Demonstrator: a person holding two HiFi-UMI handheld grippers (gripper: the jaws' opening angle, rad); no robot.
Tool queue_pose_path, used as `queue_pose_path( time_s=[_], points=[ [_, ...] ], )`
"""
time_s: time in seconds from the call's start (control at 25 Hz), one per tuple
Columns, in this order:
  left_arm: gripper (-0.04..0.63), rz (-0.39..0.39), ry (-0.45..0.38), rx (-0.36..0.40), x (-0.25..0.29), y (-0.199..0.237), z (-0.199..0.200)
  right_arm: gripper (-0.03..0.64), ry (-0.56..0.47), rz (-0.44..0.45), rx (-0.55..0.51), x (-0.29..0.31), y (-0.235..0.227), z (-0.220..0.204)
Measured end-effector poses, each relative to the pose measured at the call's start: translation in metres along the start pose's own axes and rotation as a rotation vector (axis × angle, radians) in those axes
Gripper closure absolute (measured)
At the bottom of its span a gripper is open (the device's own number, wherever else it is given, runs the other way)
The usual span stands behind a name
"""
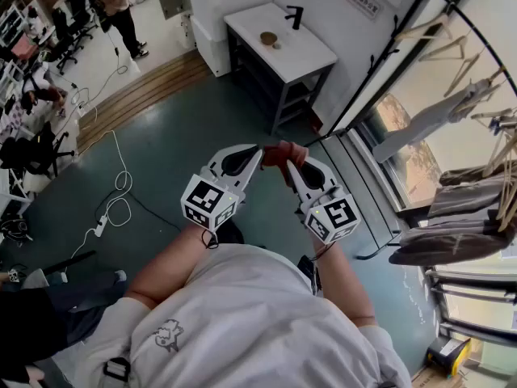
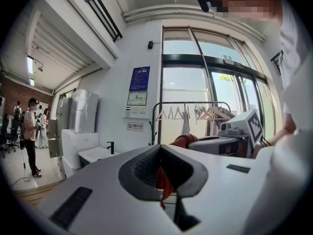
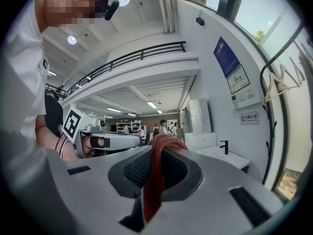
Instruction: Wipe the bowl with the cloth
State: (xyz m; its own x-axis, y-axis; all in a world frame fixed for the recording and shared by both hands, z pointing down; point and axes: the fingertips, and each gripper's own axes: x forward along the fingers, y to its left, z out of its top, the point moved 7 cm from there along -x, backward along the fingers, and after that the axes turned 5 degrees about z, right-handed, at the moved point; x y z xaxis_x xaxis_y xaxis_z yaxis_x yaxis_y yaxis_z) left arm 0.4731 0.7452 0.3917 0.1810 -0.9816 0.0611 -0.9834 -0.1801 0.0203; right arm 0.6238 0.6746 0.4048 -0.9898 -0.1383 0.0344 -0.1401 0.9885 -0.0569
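Carry step, wiping not begun: left gripper (image 1: 254,157) and right gripper (image 1: 291,166) both pinch the red cloth (image 1: 279,152) mid-frame, bowl (image 1: 268,37) well apart on table (image 1: 311,55) upper centre; next probably walk it over.

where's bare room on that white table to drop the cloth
The white table is bare at its end nearest the glass door, past the bowl, and along the end by the white cabinet. Crowded mid-table: bowl, a small object beside it, faucet behind.
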Motion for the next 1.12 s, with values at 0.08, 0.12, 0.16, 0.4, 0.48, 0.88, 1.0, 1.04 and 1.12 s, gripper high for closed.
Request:
queue_pose_path(
  time_s=[0.08, 0.12, 0.16, 0.4, 0.48, 0.88, 1.0, 1.04, 1.12],
  points=[
    [0.581, -0.001, 0.002, -0.006, 0.000, 0.002, -0.002, 0.569, 0.003, 0.000, 0.001, 0.002, 0.000, -0.001],
    [0.581, -0.001, 0.004, -0.008, 0.000, 0.004, -0.003, 0.569, 0.005, 0.000, 0.001, 0.004, -0.001, -0.002],
    [0.581, -0.002, 0.007, -0.010, 0.001, 0.006, -0.004, 0.569, 0.007, 0.000, 0.001, 0.006, -0.001, -0.003],
    [0.581, -0.011, 0.028, -0.013, 0.012, 0.033, -0.009, 0.569, 0.039, 0.060, 0.036, 0.033, -0.008, -0.009],
    [0.581, -0.014, 0.027, -0.014, 0.015, 0.048, -0.009, 0.569, 0.050, 0.066, 0.046, 0.047, -0.011, -0.011],
    [0.581, -0.069, 0.082, -0.039, 0.032, 0.173, -0.012, 0.569, 0.066, 0.039, 0.064, 0.167, -0.032, -0.005],
    [0.581, -0.119, 0.098, -0.038, 0.040, 0.198, -0.007, 0.569, 0.062, 0.021, 0.057, 0.194, -0.039, 0.002],
    [0.581, -0.134, 0.104, -0.029, 0.041, 0.206, -0.006, 0.569, 0.061, 0.015, 0.059, 0.203, -0.041, 0.002],
    [0.581, -0.148, 0.115, -0.024, 0.043, 0.223, -0.005, 0.569, 0.057, 0.008, 0.075, 0.221, -0.043, 0.001]
  ],
)
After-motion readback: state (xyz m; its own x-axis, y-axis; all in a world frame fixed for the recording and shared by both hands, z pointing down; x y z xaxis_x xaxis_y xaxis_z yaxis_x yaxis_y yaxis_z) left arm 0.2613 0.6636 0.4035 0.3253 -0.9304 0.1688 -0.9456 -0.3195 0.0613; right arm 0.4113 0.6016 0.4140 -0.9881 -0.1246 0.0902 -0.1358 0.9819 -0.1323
